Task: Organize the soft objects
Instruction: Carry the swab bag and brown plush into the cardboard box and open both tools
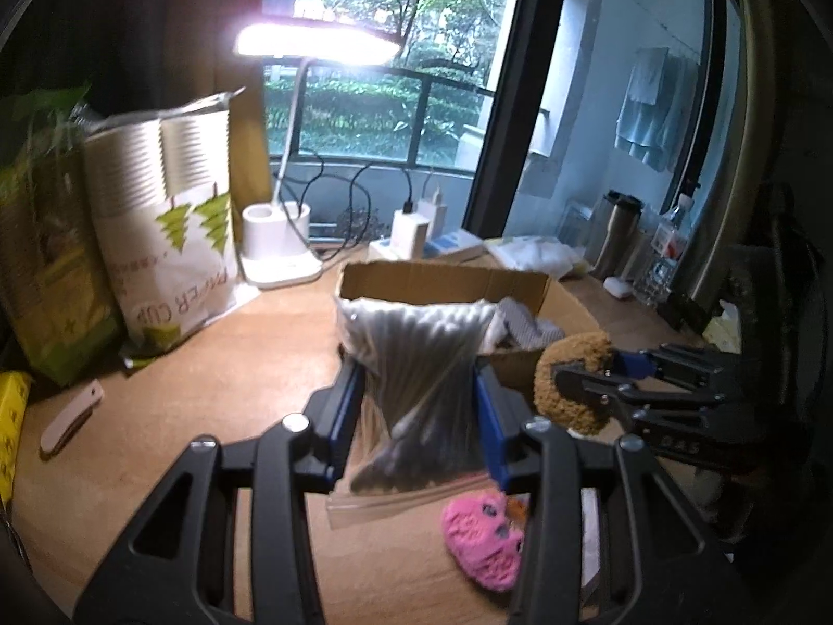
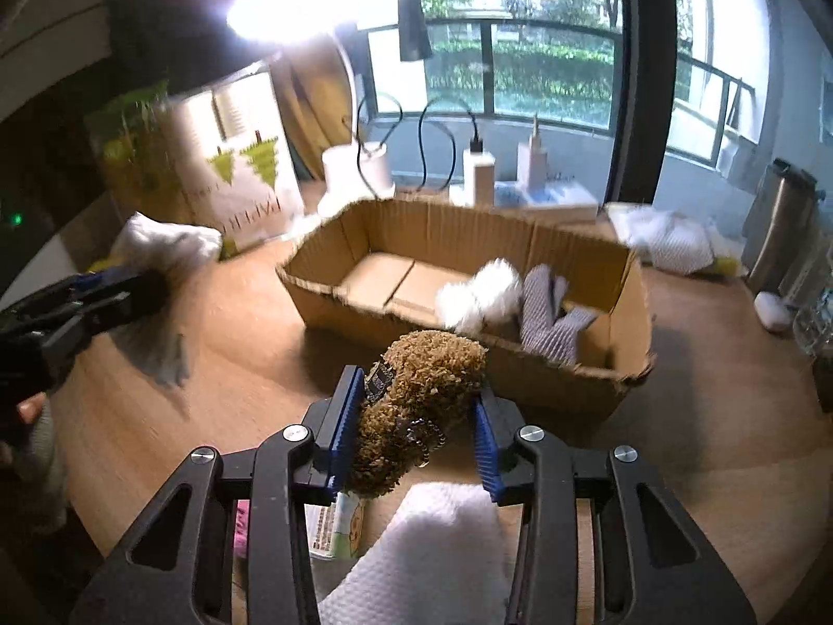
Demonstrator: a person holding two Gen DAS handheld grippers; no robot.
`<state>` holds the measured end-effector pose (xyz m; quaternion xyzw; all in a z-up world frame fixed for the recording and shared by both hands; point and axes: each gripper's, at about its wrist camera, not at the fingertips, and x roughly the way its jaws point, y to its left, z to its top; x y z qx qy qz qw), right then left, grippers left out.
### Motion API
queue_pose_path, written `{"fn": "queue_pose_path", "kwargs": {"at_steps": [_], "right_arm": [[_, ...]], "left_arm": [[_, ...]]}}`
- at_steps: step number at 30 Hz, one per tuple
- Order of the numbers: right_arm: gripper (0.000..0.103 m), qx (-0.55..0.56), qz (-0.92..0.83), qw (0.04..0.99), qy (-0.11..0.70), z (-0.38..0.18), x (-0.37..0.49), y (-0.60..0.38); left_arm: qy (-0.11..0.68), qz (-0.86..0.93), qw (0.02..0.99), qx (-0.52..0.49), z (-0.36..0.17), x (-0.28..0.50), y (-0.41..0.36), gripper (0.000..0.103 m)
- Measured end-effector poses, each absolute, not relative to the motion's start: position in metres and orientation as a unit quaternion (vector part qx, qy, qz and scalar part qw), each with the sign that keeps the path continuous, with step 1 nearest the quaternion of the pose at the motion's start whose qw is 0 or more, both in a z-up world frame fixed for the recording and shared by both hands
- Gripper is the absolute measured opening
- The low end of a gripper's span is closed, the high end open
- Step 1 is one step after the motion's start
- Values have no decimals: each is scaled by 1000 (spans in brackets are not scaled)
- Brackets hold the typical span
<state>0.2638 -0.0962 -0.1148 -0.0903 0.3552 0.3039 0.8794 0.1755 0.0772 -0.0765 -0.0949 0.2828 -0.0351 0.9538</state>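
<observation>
Just near of the cardboard box (image 2: pixel 468 281), over the counter (image 2: pixel 218 364): right gripper (image 2: pixel 416 437) fingers pinching the brown plush (image 2: pixel 421 396), box opening lying directly ahead. Left of it, left gripper (image 1: pixel 416 416) fingers clamping the clear bag (image 1: pixel 416 364), hanging lengthwise, equally near the box.

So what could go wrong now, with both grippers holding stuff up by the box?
1. The left gripper pinches the clear bag across its middle, so the floppy bag might slip out before reaching the cardboard box.
2. The right gripper holds the brown fuzzy toy, whose little metal chain dangles and could snag on the box's ragged rim.
3. Both grippers are close together, so they might bump.
</observation>
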Motion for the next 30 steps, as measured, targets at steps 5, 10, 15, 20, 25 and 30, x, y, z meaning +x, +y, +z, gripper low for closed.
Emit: {"fn": "queue_pose_path", "kwargs": {"at_steps": [5,10,15,20,25,30], "right_arm": [[41,-78,304,888,335,-96,268,-106],[41,-69,301,894,324,-86,276,-115],[41,-65,299,898,315,-78,284,-123],[41,-55,291,903,312,-76,296,-133],[41,-50,289,904,312,-77,309,-136],[41,-43,287,903,316,-84,324,-138]], "left_arm": [[272,-44,958,-84,-63,192,69,42],[261,-53,961,-72,-53,206,60,42],[258,-57,962,-64,-49,222,54,42],[251,-62,964,-60,-45,236,46,42],[256,-57,963,-64,-50,255,45,42],[273,-51,959,-62,-66,278,45,42]]}}
